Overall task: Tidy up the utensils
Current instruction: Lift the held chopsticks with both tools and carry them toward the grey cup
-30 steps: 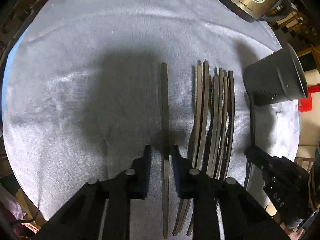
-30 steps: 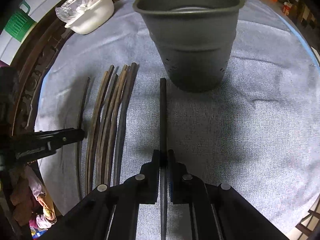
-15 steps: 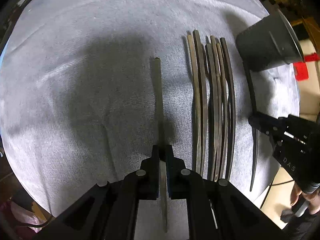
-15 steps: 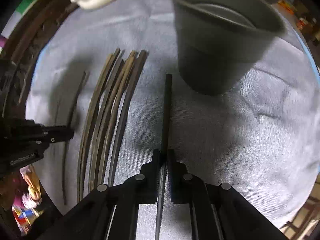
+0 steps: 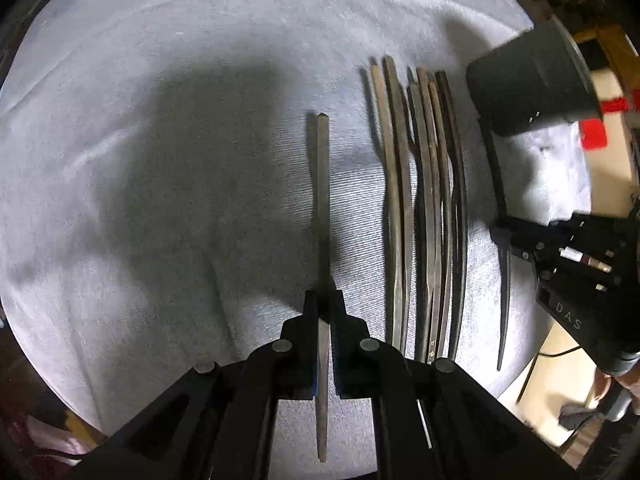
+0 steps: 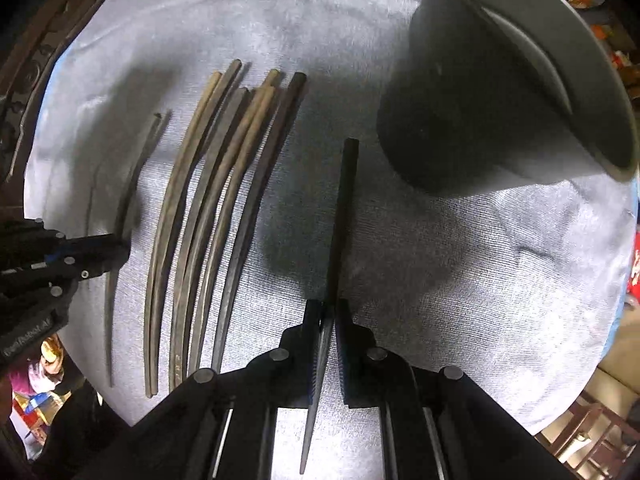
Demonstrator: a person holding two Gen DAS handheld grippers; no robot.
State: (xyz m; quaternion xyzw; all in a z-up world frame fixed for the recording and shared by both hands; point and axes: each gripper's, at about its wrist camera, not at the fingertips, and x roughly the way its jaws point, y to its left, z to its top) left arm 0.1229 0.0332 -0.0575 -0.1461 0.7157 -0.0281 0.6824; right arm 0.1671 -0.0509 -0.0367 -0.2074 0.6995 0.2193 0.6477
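Both grippers are clamped shut, each on a single chopstick. Left gripper (image 5: 323, 304) pinches a dark chopstick (image 5: 320, 200) near its thin end, seemingly lifted clear of the grey cloth (image 5: 160, 200). Right gripper (image 6: 328, 312) likewise grips its own chopstick (image 6: 342, 216), whose blunt end points toward the grey holder cup (image 6: 480, 112) close ahead. Between the two lies a bundle of six or so chopsticks (image 6: 216, 208), side by side on the cloth. No chopstick is visible inside the cup, so the job looks barely begun: two in hand, the bundle untouched.
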